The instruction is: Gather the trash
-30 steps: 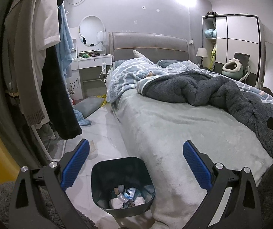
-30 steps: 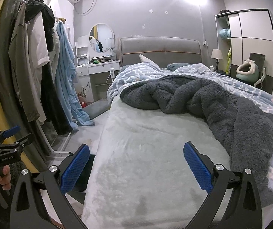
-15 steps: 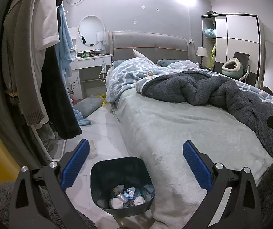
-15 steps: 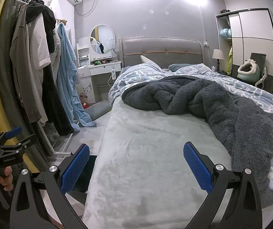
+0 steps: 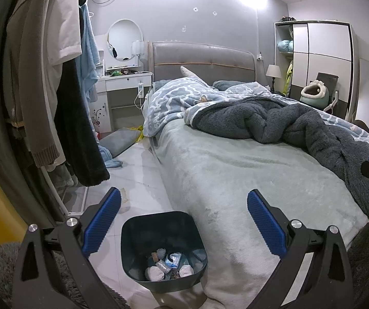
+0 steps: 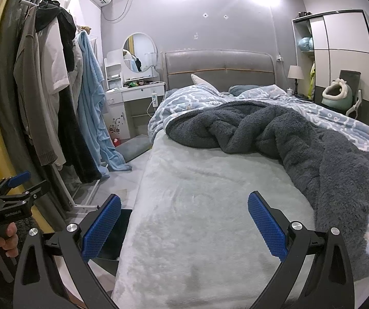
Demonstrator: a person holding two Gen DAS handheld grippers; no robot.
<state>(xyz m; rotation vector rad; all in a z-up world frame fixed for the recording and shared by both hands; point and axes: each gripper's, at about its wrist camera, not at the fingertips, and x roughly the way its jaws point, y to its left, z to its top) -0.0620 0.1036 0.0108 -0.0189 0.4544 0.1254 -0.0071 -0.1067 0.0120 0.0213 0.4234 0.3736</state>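
Note:
A dark teal trash bin (image 5: 138, 234) stands on the floor at the foot corner of the bed, with wrappers and crumpled tissues (image 5: 167, 265) in its bottom. My left gripper (image 5: 183, 221) is open and empty, hovering above the bin. My right gripper (image 6: 184, 224) is open and empty over the pale green bed sheet (image 6: 210, 193); a dark corner of the bin (image 6: 118, 234) shows behind its left finger. The left gripper also shows at the left edge of the right wrist view (image 6: 11, 195). A small scrap (image 5: 125, 195) lies on the floor tiles.
A dark grey fleece blanket (image 5: 300, 128) and a blue patterned duvet (image 5: 179, 100) lie bunched on the bed. A clothes rack with hanging coats (image 5: 55, 90) lines the left side. A white dressing table (image 5: 122, 82), a grey floor mat (image 5: 120, 141) and a wardrobe (image 5: 320, 59) stand further back.
Both views have shifted only slightly. Both grippers stay open and empty.

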